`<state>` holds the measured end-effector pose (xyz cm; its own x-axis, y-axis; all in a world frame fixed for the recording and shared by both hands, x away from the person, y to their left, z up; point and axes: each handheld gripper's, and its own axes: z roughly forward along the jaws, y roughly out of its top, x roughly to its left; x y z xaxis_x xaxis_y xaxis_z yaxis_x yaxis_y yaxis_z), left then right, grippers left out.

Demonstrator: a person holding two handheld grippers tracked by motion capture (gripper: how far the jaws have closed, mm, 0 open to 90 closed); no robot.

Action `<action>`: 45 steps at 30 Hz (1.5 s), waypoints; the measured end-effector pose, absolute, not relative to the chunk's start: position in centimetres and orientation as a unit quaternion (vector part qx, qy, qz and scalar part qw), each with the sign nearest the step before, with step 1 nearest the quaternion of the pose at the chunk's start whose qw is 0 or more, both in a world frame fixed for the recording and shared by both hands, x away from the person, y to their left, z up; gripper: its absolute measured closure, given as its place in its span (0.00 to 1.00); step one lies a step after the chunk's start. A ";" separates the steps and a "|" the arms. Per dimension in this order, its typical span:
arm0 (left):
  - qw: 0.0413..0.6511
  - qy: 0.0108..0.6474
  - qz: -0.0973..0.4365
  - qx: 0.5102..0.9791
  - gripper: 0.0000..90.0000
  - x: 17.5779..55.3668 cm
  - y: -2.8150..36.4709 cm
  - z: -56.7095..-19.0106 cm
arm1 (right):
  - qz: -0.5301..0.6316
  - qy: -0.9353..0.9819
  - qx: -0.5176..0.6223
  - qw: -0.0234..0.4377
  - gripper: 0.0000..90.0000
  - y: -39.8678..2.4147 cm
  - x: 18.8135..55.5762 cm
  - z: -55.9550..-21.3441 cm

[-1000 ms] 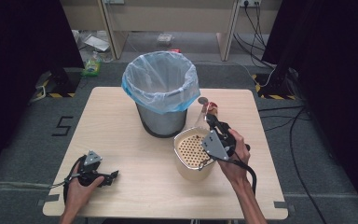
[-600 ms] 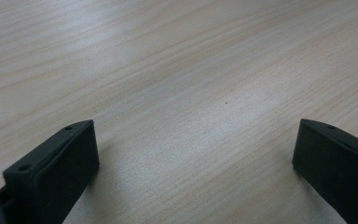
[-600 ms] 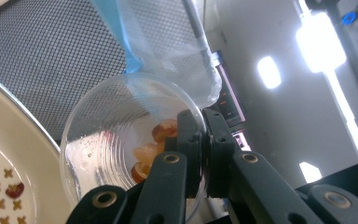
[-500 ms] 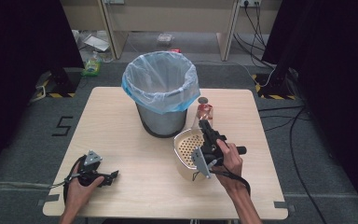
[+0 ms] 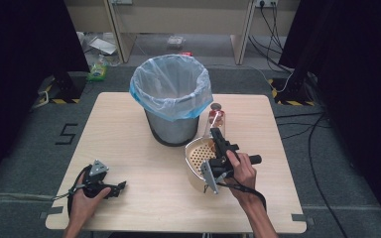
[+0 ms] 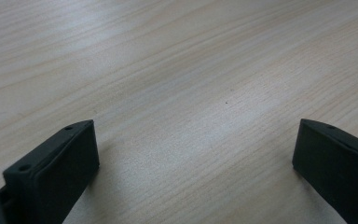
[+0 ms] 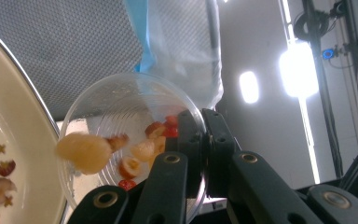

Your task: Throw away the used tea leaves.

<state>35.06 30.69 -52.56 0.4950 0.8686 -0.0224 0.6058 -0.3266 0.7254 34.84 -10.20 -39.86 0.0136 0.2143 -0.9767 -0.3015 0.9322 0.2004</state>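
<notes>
Right hand-held gripper (image 5: 217,141) is clamped on the clear cup's (image 7: 135,140) rim near the surface's right edge, tipped so fruit pieces (image 7: 84,150) spill into the perforated bowl (image 5: 198,153). Left hand-held gripper (image 5: 116,187) idles, jaws apart, near the front-left corner beyond the bin (image 5: 171,99).

I see a grey floor (image 5: 25,163) around the light wooden table (image 5: 129,124), black curtains (image 5: 25,39) at both upper sides, cables (image 5: 317,148) at right.
</notes>
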 end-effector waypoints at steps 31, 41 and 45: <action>0.347 0.465 0.190 0.792 0.00 35.1 30.7 -52.6 | 0.152 0.630 -0.062 0.759 0.98 -9.9 35.3 -39.7; 0.347 0.465 0.190 0.792 0.00 35.1 30.7 -52.6 | 0.155 0.630 -0.059 0.758 0.98 -10.0 35.5 -39.7; 0.347 0.465 0.190 0.792 0.00 35.1 30.7 -52.6 | 0.165 0.633 -0.045 0.755 0.98 -10.3 35.4 -39.1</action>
<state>35.06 30.69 -52.56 0.4949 0.8687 -0.0225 0.6059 -0.3264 0.7255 35.38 -10.27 -39.13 0.1448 0.1922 -0.9706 -0.3066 0.9414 0.1406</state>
